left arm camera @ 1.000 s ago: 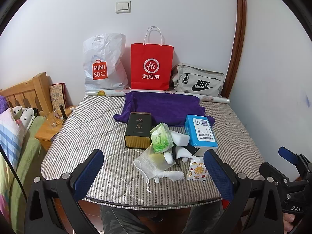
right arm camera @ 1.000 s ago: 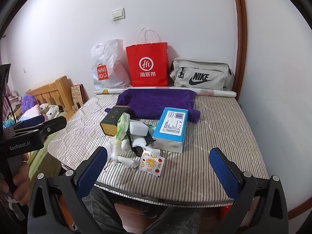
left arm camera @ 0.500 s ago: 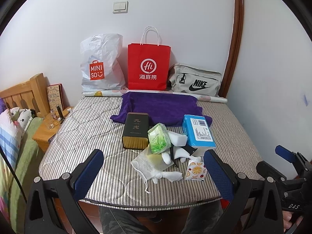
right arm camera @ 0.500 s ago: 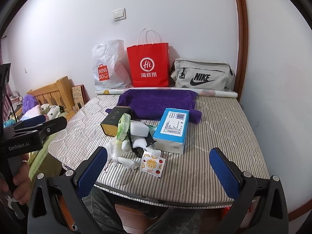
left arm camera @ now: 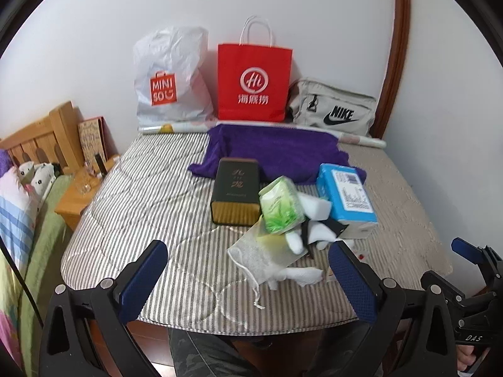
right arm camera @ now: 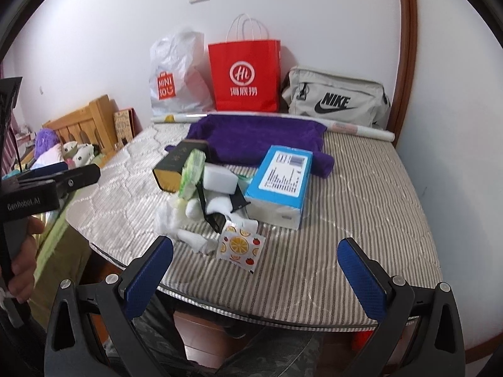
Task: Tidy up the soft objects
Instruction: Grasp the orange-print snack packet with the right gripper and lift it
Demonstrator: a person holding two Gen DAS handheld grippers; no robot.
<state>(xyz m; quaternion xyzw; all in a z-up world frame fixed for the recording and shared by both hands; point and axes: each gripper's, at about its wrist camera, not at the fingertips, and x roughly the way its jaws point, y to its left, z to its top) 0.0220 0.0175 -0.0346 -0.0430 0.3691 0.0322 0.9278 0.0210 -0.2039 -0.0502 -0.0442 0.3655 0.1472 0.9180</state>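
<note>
Blue pads sit wide apart on the left gripper [left arm camera: 248, 270] and the right gripper [right arm camera: 255, 268], and both hold nothing. Just past them, on the striped mattress [left arm camera: 151, 207], lies a pile of soft things: a white mesh pouch [left arm camera: 261, 251], a green tissue pack [left arm camera: 279, 209] and a white sponge [right arm camera: 219, 179]. They look light and squishy, so pinch each in its middle. Farther back lies a floppy purple towel [left arm camera: 283, 150]; grab an edge.
</note>
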